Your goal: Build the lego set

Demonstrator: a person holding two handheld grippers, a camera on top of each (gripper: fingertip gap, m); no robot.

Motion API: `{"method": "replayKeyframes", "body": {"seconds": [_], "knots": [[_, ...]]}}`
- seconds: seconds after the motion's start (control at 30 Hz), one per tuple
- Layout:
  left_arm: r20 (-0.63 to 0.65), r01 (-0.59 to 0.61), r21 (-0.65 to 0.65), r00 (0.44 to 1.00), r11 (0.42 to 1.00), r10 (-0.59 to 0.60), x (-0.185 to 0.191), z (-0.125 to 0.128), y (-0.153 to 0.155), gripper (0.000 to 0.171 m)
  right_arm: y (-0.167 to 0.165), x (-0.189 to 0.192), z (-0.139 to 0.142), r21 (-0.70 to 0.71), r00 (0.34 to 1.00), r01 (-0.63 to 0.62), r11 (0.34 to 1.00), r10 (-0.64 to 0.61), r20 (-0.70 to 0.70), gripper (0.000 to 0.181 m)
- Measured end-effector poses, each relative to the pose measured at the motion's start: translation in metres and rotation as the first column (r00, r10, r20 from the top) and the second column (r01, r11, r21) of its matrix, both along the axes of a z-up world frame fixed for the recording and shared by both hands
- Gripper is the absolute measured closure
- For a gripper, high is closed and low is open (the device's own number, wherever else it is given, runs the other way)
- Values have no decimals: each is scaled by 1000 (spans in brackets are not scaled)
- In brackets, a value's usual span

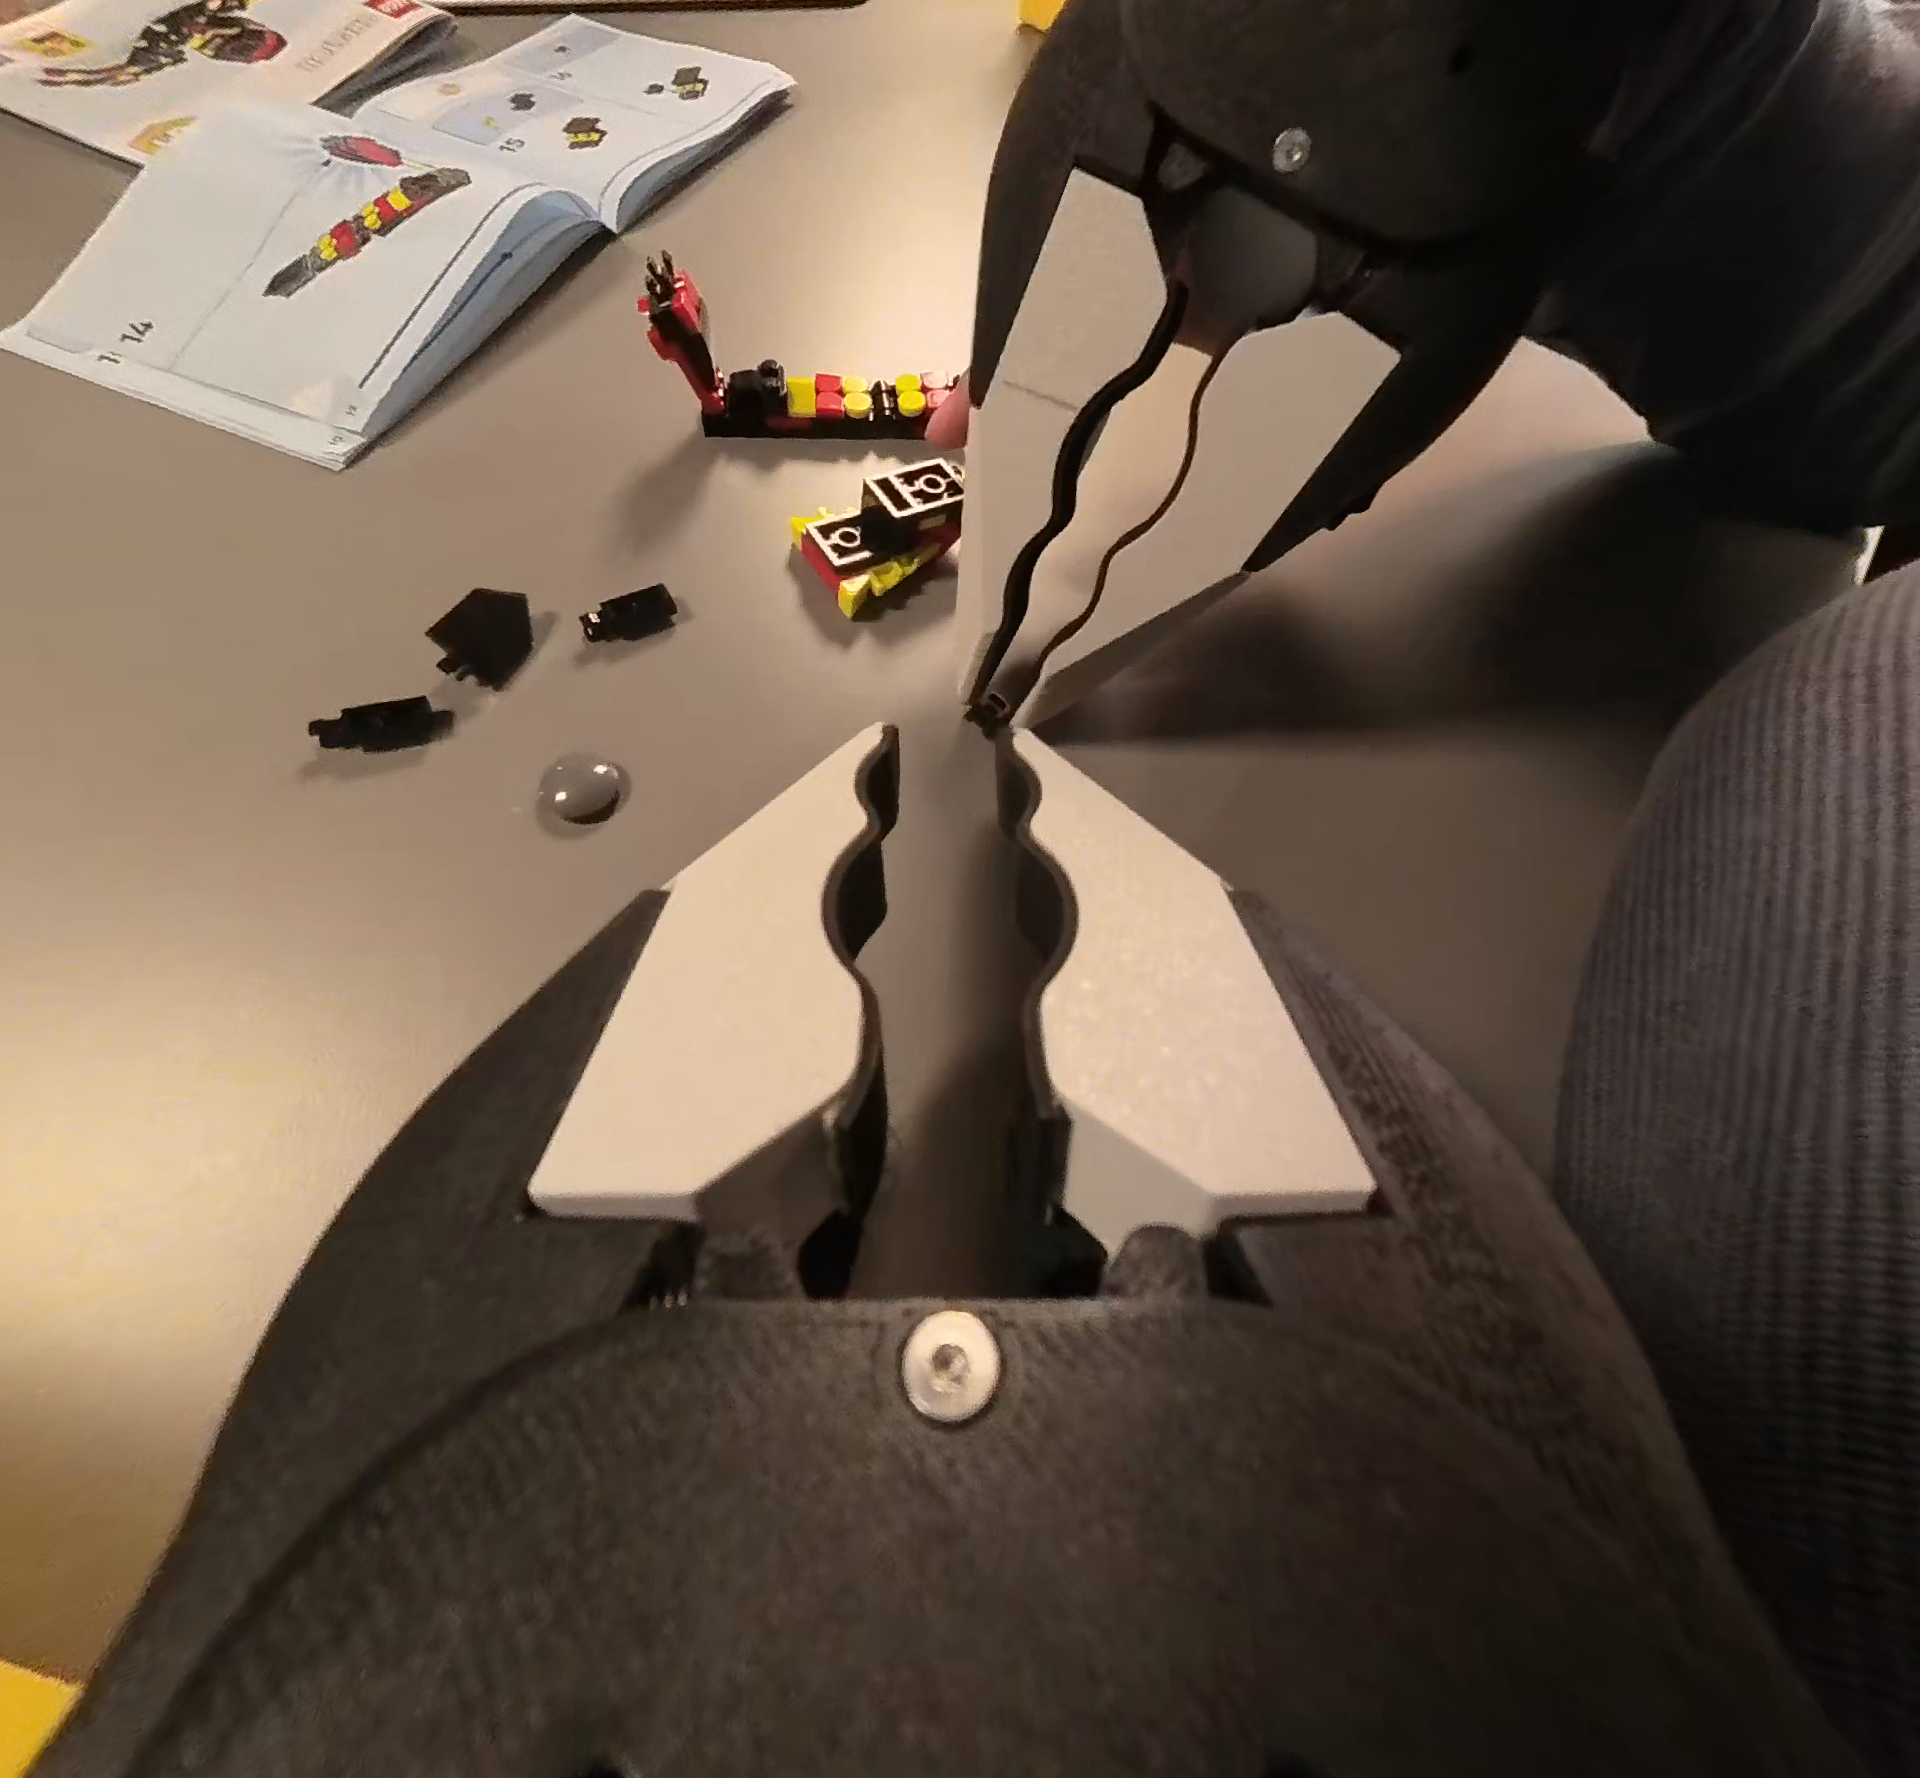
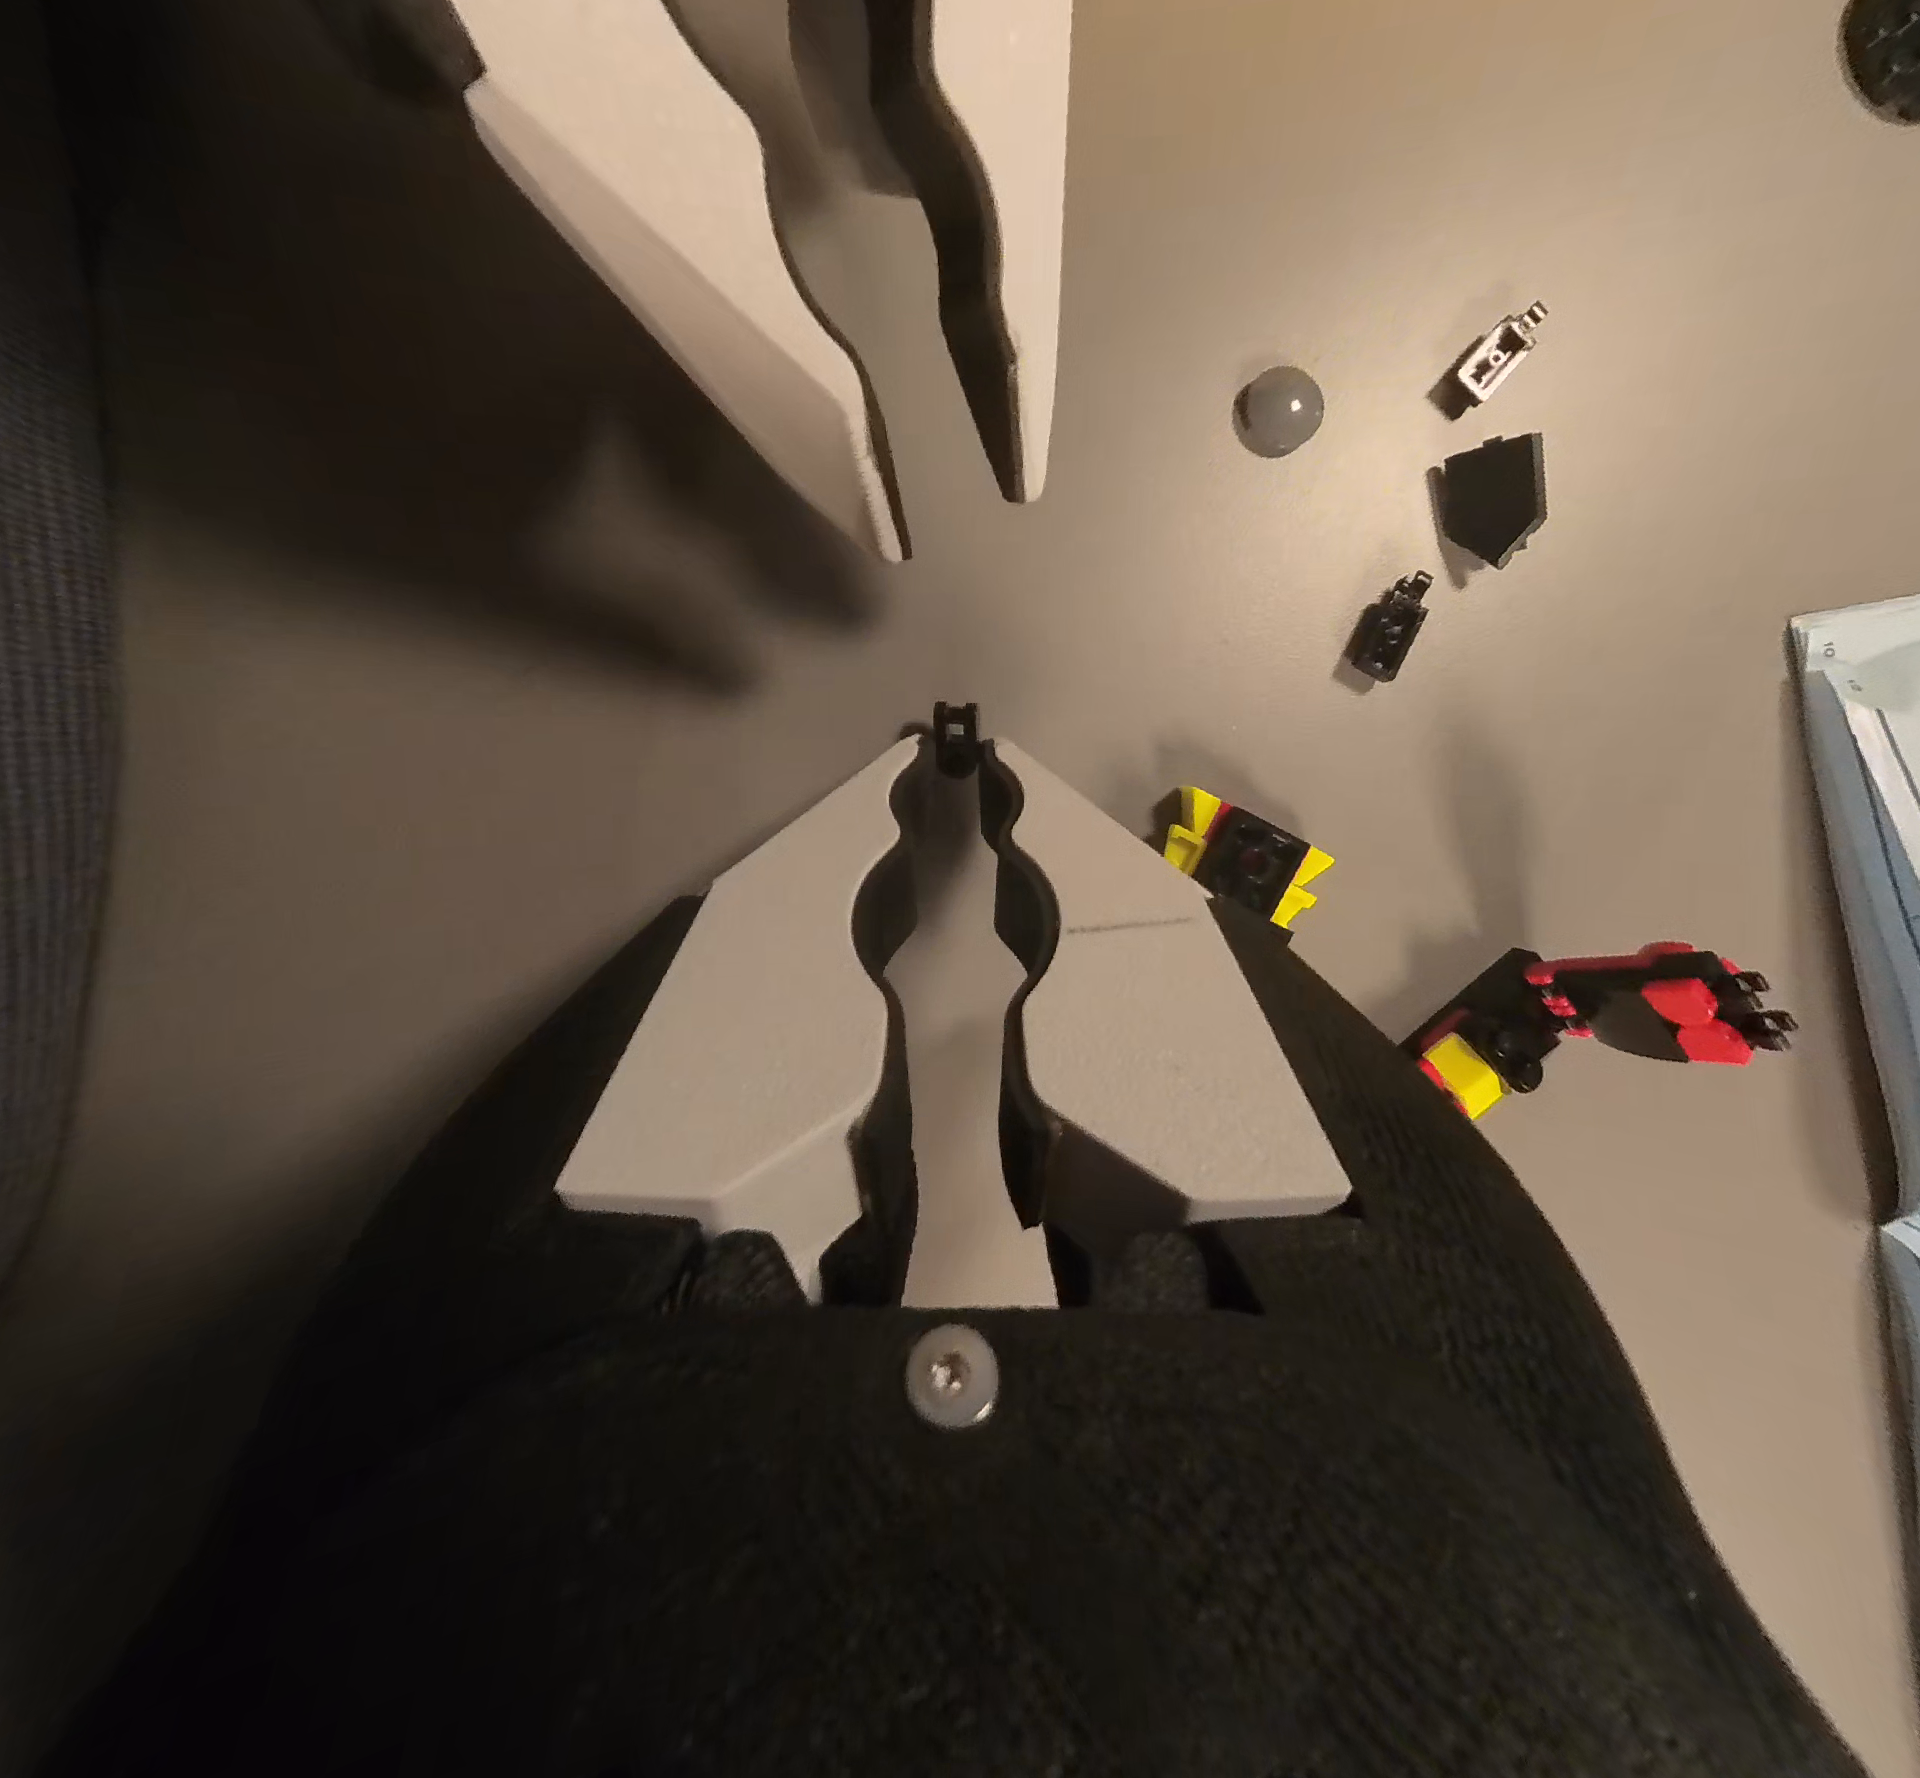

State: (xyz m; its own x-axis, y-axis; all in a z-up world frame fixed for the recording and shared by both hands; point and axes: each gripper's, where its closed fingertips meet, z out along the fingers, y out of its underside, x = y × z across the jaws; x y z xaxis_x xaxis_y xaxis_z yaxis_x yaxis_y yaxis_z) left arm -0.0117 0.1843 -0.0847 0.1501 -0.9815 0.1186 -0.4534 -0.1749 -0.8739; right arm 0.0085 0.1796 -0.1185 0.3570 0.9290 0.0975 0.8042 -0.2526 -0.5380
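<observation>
Booklets [image 1: 343, 274] lie open far-left on the smooth grey worktop [image 1: 260, 897], seen whole from the left wrist only; left gripper [image 1: 945, 741] slightly parted, empty, wavy black pads. Beyond, a studded red-yellow strip [image 1: 831, 403]. Right wrist view: right gripper [image 2: 953, 746] pinches a tiny black clip piece [image 2: 954, 731] at its tips, and only here a round black knob [image 2: 1886, 50] shows far-right.

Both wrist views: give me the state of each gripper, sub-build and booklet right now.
right gripper: shut on small black clip piece, above the table.
left gripper: open, empty.
long red-yellow-black build: on the table, one end raised.
small yellow-black build: lying tilted.
instruction booklet: open, flat.
second booklet: closed.
</observation>
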Motion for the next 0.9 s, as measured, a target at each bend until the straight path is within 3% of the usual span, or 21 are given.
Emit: {"method": "replayKeyframes", "body": {"seconds": [0.9], "knots": [[-32, 31, 1, 999, 1000, -31, 4, -5, -3, 154, 0, 0, 1, -15, 999, 11, 1000, -11, -37, 169]]}}
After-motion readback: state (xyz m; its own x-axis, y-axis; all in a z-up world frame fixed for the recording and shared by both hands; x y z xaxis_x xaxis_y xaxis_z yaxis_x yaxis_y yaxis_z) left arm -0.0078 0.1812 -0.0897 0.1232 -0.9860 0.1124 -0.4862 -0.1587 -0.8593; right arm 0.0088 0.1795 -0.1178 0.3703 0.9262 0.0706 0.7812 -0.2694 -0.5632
